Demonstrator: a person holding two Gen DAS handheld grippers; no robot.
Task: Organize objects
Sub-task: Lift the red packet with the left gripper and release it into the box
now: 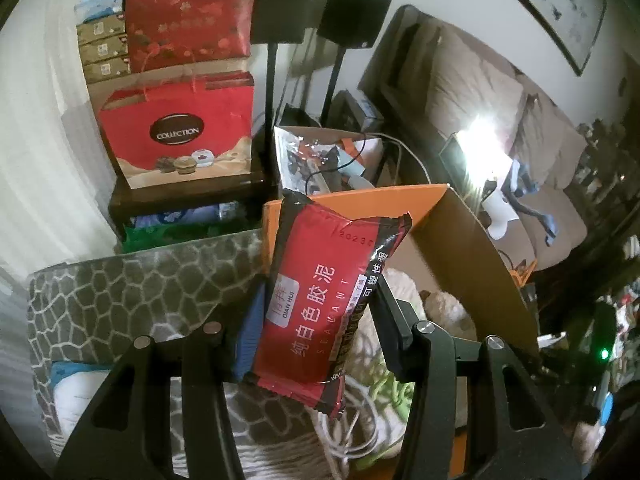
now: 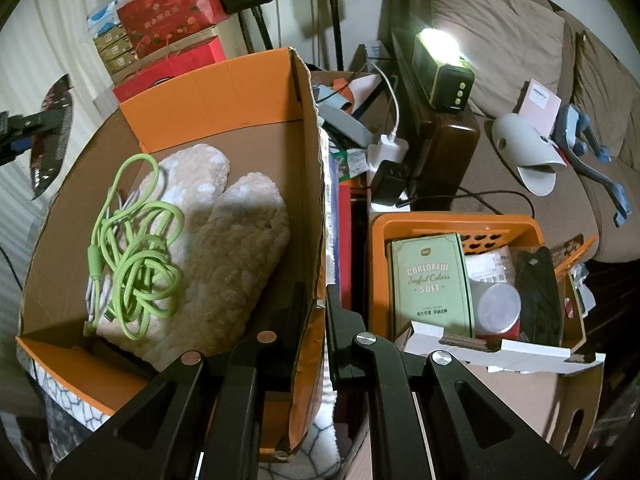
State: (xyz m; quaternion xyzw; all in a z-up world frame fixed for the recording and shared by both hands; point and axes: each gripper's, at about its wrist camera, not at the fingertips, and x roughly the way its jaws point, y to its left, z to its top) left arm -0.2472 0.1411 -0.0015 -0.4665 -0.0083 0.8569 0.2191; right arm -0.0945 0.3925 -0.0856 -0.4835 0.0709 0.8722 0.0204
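One red sealant packet (image 1: pixel 320 304), pinched in the left gripper (image 1: pixel 312 320), hangs above the orange cardboard box (image 2: pixel 224 80), whose side wall the right gripper (image 2: pixel 316 312) seemingly clamps, so lower gently beside the green cable (image 2: pixel 132 240).

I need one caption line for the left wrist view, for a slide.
Left gripper holds a red sealant packet above the orange cardboard box.

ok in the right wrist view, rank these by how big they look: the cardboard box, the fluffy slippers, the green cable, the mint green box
Largest to smallest, as they look:
1. cardboard box
2. fluffy slippers
3. green cable and mint green box: too alike to rank; the loose coil's spread roughly matches the box's face.
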